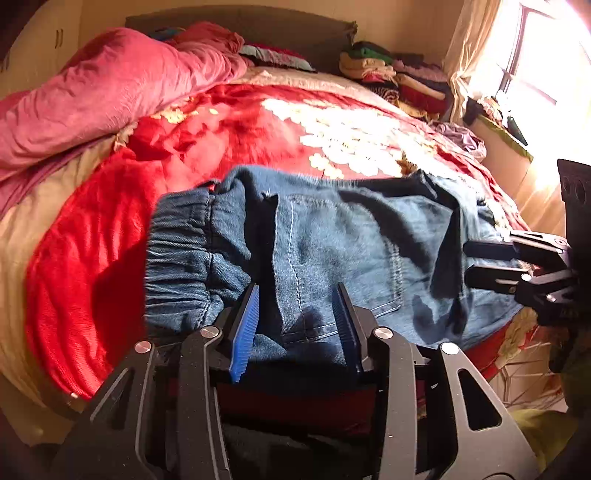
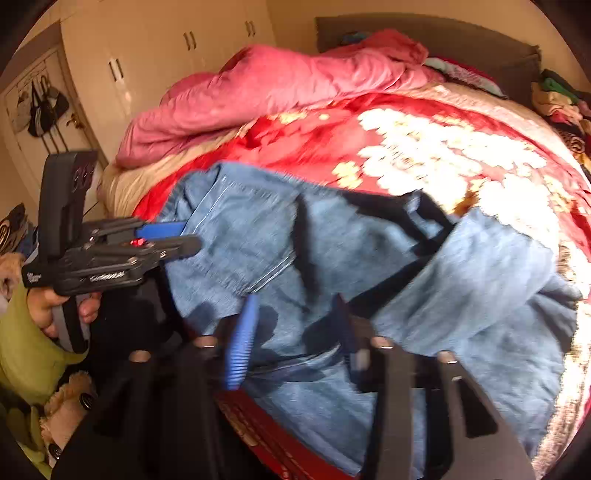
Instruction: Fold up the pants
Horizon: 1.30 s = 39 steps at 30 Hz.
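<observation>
Denim pants (image 1: pixel 332 251) lie half-folded, bunched on the bed (image 1: pixel 92 258), unsquared; left gripper (image 1: pixel 295 325) and right gripper (image 2: pixel 295 332) straddle them, jaws spread

I see the pants (image 1: pixel 332 243) lying across the near edge of the bed (image 1: pixel 229 136), waistband to my left. Behind them, a bunched quilt (image 1: pixel 110 96) sits at the far left, and a clothes pile (image 1: pixel 391 74) at the far right by the headboard (image 1: pixel 258 26). A wardrobe (image 2: pixel 155 59) stands left of the bed.
</observation>
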{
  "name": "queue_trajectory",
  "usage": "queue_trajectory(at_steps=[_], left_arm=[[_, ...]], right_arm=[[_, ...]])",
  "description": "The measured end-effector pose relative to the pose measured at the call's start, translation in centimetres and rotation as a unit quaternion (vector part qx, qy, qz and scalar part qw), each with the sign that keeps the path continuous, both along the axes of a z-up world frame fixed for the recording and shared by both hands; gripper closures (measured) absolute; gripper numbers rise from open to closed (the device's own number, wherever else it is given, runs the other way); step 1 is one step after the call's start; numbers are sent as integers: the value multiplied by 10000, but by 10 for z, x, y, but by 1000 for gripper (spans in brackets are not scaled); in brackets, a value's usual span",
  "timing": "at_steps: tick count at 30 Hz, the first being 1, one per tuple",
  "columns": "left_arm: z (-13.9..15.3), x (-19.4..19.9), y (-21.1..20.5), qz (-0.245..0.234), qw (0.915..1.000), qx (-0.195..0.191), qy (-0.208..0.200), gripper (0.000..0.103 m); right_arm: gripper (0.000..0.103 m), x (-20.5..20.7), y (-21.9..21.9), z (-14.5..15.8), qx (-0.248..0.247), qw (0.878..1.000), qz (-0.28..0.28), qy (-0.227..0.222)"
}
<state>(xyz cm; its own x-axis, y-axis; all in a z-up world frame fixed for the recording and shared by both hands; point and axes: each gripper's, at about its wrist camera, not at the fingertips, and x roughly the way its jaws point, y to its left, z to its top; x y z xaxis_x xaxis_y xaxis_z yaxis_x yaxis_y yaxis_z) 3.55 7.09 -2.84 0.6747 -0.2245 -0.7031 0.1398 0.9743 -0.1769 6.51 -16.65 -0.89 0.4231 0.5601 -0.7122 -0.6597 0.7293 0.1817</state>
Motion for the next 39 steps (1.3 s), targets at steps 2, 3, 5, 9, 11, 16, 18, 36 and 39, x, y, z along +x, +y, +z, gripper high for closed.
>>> queue_trajectory(at_steps=[2, 3, 5, 9, 11, 16, 18, 36, 39], left_arm=[[12, -6, 0, 43, 9999, -50, -129, 64], [17, -9, 1, 58, 9998, -75, -194, 64], [27, -14, -1, 64, 9995, -85, -301, 58], [36, -13, -8, -18, 9992, -203, -349, 54], [37, -11, -15, -105, 9991, -257, -331, 51], [38, -1, -41, -452, 9982, -284, -280, 48], [38, 4, -51, -592, 9973, -367, -227, 48], [-6, 55, -157, -1759, 9793, -672, 742, 70], [-17, 64, -166, -1764, 9783, -669, 854, 82]], right_arm=[[47, 3, -14, 9, 57, 9997, -212, -124], [47, 5, -19, 12, 81, 9994, -304, -153], [45, 10, -32, 18, 128, 9984, -506, -220], [36, 22, -54, 29, 127, 9948, -920, -407], [36, 28, -64, 34, 87, 9930, -1064, -504], [34, 44, -86, 40, -31, 9880, -1416, -620], [34, 53, -92, 42, -48, 9867, -1510, -603], [34, 173, -57, 16, -1050, 9811, -1605, -257], [34, 192, -48, 1, -1142, 9805, -1597, -89]])
